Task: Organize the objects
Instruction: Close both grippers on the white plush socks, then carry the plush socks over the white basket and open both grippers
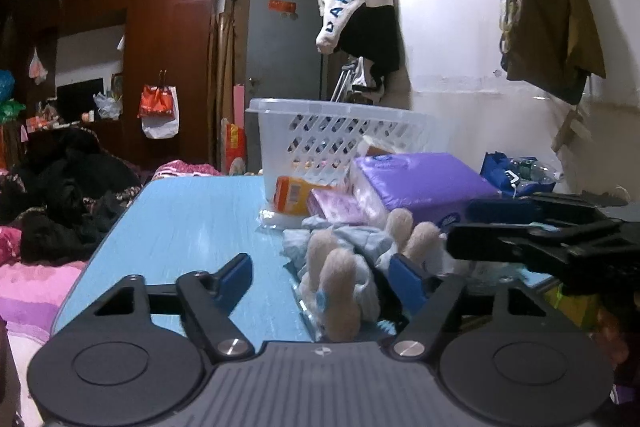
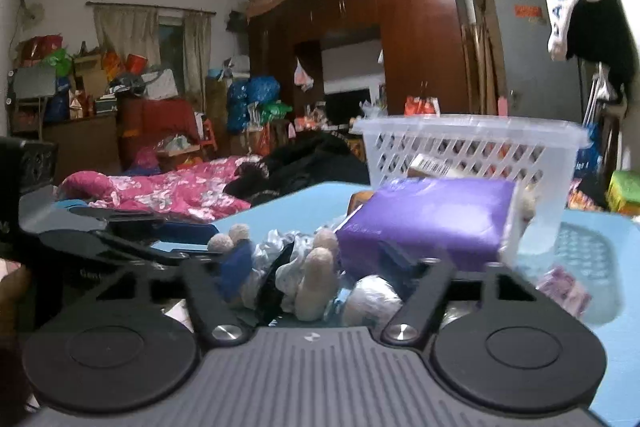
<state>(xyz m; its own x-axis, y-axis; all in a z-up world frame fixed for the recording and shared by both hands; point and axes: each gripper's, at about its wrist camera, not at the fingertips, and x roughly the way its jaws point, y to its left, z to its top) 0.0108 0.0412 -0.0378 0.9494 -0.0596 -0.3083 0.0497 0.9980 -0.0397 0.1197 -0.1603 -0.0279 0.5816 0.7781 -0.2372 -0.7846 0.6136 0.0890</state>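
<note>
A plush toy (image 1: 340, 279) with beige limbs and pale blue cloth lies in a clear wrapper on the blue table (image 1: 180, 227). My left gripper (image 1: 322, 277) is open around it. Its left pad stands clear of the toy and its right pad is close beside it. The right gripper (image 1: 520, 239) reaches in from the right. In the right wrist view the toy (image 2: 316, 275) lies between the pads of my right gripper (image 2: 316, 263), which is open and close to the wrapper. Behind it are a purple tissue pack (image 2: 428, 223) and a white basket (image 2: 472, 147).
An orange box (image 1: 292, 195) and a small purple packet (image 1: 340, 207) lie in front of the basket (image 1: 320, 105). Another small packet (image 2: 564, 291) lies to the right. A bed with pink bedding (image 2: 168, 195) and dark clothes (image 1: 72, 195) borders the table's left side.
</note>
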